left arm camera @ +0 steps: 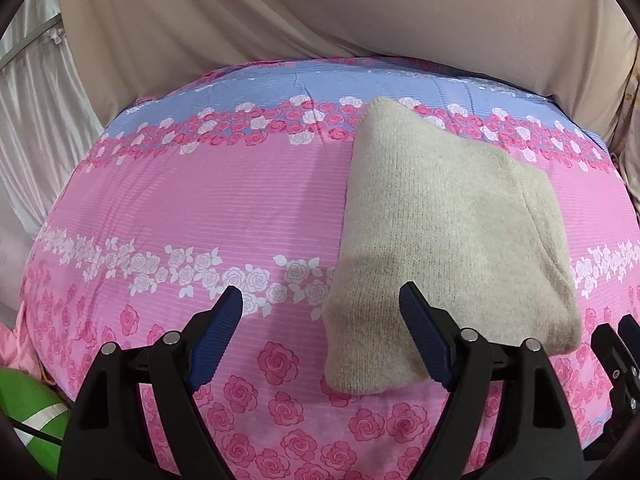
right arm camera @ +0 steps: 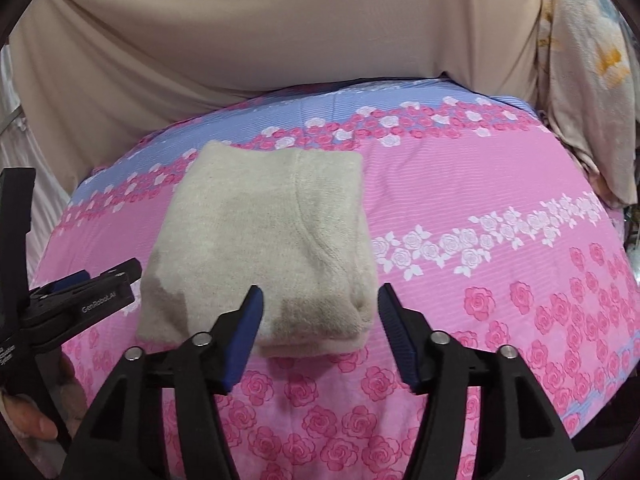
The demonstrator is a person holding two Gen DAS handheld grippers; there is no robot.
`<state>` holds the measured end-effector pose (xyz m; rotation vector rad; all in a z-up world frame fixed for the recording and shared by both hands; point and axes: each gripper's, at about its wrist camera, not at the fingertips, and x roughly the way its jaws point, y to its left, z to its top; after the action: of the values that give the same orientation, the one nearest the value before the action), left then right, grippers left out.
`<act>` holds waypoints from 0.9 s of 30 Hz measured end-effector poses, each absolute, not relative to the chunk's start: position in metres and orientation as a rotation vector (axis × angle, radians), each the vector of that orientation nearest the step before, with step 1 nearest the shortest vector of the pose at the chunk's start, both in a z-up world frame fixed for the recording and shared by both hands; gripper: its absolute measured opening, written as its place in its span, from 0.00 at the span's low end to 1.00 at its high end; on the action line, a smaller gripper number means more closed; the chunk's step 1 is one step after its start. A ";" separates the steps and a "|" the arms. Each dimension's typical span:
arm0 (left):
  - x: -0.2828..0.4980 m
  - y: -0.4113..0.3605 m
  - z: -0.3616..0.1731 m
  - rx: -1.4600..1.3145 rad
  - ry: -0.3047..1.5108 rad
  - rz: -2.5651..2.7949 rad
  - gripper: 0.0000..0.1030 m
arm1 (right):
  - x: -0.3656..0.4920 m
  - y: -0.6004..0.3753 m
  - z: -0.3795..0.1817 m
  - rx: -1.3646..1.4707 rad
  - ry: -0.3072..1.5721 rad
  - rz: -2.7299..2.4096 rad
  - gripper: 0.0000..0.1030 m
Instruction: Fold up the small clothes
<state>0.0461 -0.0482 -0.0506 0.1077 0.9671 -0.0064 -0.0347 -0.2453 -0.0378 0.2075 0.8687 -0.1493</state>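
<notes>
Left gripper (left arm camera: 320,332): jaws apart, nothing between them, positioned above the near edge of the bed (left arm camera: 200,200). Its right finger overlaps the near left corner of the sweater (left arm camera: 440,232) in the left wrist view; contact cannot be confirmed.

Right gripper (right arm camera: 320,328): jaws apart, nothing clamped, positioned just before the near edge of the sweater (right arm camera: 260,240). The left gripper (right arm camera: 80,300) appears at the left border of the right wrist view, beside the sweater.

The sweater is beige, folded into a compact block, and lies flat on the pink rose-print bed cover, its far edge reaching the blue band.

A beige curtain (right arm camera: 280,40) hangs beyond the far edge of the bed
</notes>
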 end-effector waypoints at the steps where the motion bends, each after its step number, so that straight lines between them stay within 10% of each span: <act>1: 0.045 -0.049 -0.051 0.111 0.969 -0.009 0.76 | -0.034 -0.246 -0.039 0.213 0.873 -0.150 0.63; 8: 0.042 -0.056 -0.057 0.125 0.992 -0.025 0.76 | -0.030 -0.256 -0.051 0.240 0.888 -0.146 0.61; 12: 0.044 -0.056 -0.064 0.130 1.010 -0.017 0.76 | -0.023 -0.254 -0.064 0.215 0.934 -0.103 0.13; 27: 0.049 -0.055 -0.072 0.134 1.028 -0.011 0.76 | -0.011 -0.242 -0.071 0.156 0.969 -0.106 0.21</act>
<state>0.0488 -0.0555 -0.0721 0.1339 1.0275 -0.0111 -0.0114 -0.2424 -0.0714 0.1557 0.9687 -0.1062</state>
